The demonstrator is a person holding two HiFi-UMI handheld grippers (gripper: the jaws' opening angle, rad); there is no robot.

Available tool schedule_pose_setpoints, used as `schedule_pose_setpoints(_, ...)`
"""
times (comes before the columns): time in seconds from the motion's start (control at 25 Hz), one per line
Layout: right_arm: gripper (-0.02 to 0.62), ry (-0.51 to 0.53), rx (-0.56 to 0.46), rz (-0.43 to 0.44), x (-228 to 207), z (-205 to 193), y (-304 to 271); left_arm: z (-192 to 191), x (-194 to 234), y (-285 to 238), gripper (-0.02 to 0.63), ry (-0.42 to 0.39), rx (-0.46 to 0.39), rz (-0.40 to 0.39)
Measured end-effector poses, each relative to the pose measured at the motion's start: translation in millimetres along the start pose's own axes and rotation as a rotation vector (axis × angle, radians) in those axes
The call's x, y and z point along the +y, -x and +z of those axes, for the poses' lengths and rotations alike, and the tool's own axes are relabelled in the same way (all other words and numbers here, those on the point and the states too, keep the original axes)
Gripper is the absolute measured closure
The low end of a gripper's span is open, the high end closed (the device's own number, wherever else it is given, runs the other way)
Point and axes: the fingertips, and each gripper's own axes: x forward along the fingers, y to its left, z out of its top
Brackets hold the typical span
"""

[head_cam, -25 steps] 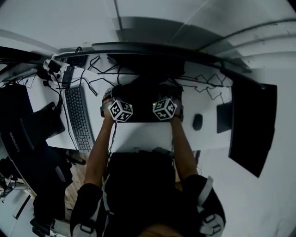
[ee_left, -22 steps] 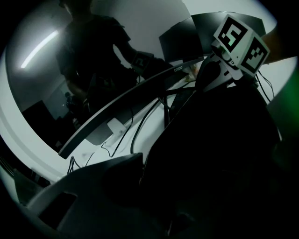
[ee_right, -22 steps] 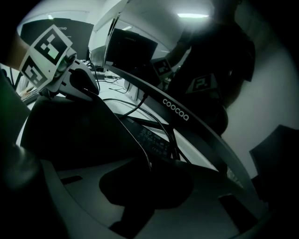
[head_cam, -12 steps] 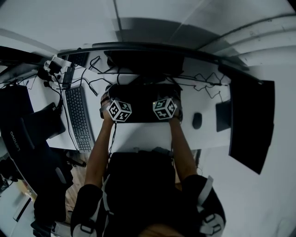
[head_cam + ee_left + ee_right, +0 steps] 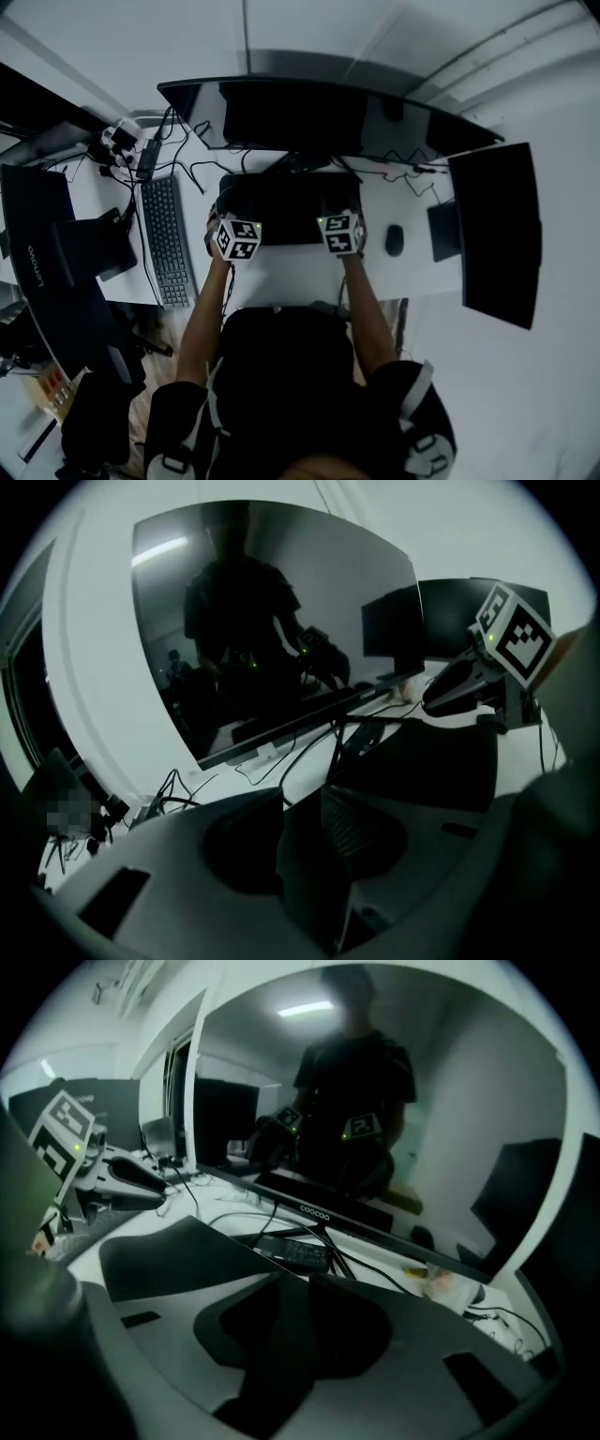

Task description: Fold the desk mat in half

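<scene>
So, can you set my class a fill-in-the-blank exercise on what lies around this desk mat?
The keyboard lies on the desk mat's ____ side.
The mouse lies on its ____ side.
The desk mat's colour is ____.
Beyond the desk mat stands a curved ____.
Missing words: left, right, black, monitor.

The tabletop (image 5: 281,277) carries one desk mat (image 5: 281,202), one keyboard (image 5: 167,239), one mouse (image 5: 394,240). Three monitors: far monitor (image 5: 309,117), left monitor (image 5: 37,220), right monitor (image 5: 497,234). Two claws: left claw (image 5: 300,855), right claw (image 5: 291,1344).
</scene>
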Motion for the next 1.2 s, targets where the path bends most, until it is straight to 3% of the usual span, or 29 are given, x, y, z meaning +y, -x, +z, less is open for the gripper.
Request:
schedule_pose_setpoints(0.16, 0.509, -0.036, -0.054, -0.003, 15.6, 4.6, 44.3, 10.7, 9.1, 48.4, 0.576, 0.054, -0.112, 0.037)
schedule_pose_setpoints(0.48, 0.561, -0.242, -0.23, -0.037, 46.4, -4.5, 158.1, 22.6, 3.5, 177.0, 0.599, 0.279, -0.281, -0.011)
schedule_pose_setpoints(0.76, 0.569, -0.34, -0.333, -0.037, 72.4, 0.3, 247.2, 40.6, -20.6, 263.5, 0.598, 0.272, -0.407, -0.039)
schedule_pose_setpoints(0.92, 0.571, -0.347, -0.375, -0.034, 80.8, 1.9, 283.7, 47.9, -37.0, 301.2, 0.598, 0.24, -0.468, -0.022)
schedule_pose_setpoints(1.04, 0.574, -0.354, -0.398, -0.03, 82.0, 2.3, 306.2, 54.6, -50.5, 321.4, 0.598, 0.265, -0.515, -0.018)
schedule_pose_setpoints(1.2, 0.574, -0.328, -0.419, -0.026, 75.7, 2.7, 325.3, 65.3, -67.8, 331.9, 0.598, 0.255, -0.532, -0.01)
